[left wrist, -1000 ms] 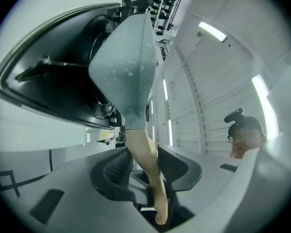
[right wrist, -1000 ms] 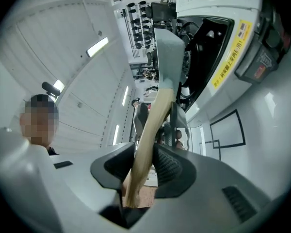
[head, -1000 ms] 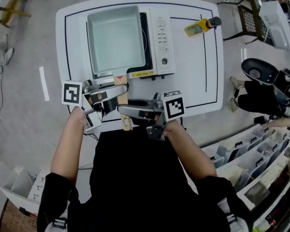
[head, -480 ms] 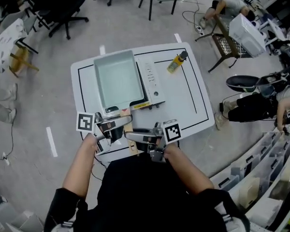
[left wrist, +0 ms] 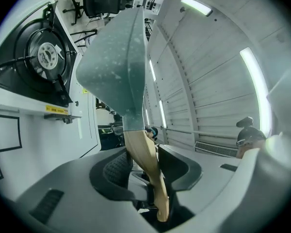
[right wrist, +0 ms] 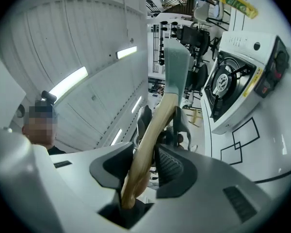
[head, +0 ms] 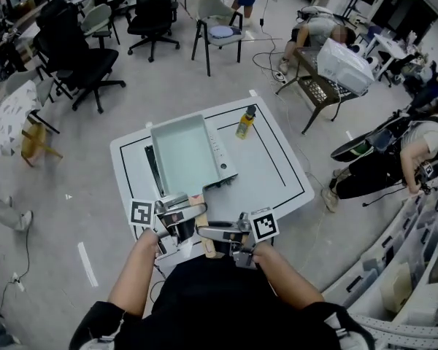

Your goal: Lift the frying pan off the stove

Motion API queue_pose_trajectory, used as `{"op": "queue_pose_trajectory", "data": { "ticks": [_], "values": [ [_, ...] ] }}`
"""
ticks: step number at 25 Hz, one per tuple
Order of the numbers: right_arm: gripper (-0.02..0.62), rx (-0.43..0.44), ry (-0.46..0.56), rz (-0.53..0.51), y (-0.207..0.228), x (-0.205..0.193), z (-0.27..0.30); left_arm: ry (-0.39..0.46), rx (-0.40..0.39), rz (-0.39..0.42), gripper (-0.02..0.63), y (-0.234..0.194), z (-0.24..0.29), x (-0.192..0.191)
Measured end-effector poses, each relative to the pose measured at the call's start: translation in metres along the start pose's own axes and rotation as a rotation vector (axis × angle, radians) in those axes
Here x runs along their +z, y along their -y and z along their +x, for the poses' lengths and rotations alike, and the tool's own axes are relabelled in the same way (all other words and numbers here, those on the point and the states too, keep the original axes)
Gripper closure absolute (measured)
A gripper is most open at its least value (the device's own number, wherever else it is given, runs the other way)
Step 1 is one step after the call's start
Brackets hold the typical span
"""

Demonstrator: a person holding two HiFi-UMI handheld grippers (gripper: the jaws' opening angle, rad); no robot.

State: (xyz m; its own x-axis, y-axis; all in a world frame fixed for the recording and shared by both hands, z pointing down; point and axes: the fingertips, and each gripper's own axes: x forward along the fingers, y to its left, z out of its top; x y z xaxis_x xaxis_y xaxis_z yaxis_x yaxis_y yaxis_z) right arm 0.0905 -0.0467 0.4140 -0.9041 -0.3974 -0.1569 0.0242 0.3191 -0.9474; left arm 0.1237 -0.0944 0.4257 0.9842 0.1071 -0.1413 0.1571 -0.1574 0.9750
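1. The pan [head: 184,154] is up in the air, just above the stove [head: 225,168]. The burner under it looks bare.
2. The left hand-held gripper [head: 177,223] and the right hand-held gripper [head: 225,233] are both closed tight on the wood handle [left wrist: 141,154].
3. I think the best way is to hold the pan flat, squeeze the same with both, and lift slowly.
4. Stay away from the bottle [head: 244,122] on the bench [head: 277,181].

Table [head: 274,170]: white top, black border lines.
Bottle [head: 244,122]: yellow, dark cap, near table's far edge (label unreadable).
Office chairs [head: 84,57]: black, beyond table.
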Motion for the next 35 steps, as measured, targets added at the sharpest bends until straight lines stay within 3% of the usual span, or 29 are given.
{"op": "queue_pose_trajectory", "data": {
  "ticks": [8, 22, 26, 30, 35],
  "values": [
    [0.442, 0.004, 0.058, -0.073, -0.041, -0.055, -0.039, -0.053, -0.027, -0.047, 0.440, 0.027, 0.027, -0.074],
    [0.431, -0.030, 0.110, -0.135, -0.079, -0.196, -0.069, -0.107, -0.004, -0.071, 0.440, 0.047, 0.010, -0.223],
    [0.431, -0.023, 0.125, -0.134, -0.090, -0.224, -0.069, -0.115, -0.006, -0.090, 0.440, 0.055, 0.003, -0.252],
    [0.430, -0.019, 0.147, -0.070, -0.094, -0.251, -0.061, -0.127, 0.005, -0.102, 0.440, 0.058, -0.011, -0.275],
    [0.430, -0.045, 0.156, -0.087, -0.096, -0.275, -0.038, -0.154, -0.003, -0.121, 0.439, 0.065, -0.040, -0.292]
  ]
}}
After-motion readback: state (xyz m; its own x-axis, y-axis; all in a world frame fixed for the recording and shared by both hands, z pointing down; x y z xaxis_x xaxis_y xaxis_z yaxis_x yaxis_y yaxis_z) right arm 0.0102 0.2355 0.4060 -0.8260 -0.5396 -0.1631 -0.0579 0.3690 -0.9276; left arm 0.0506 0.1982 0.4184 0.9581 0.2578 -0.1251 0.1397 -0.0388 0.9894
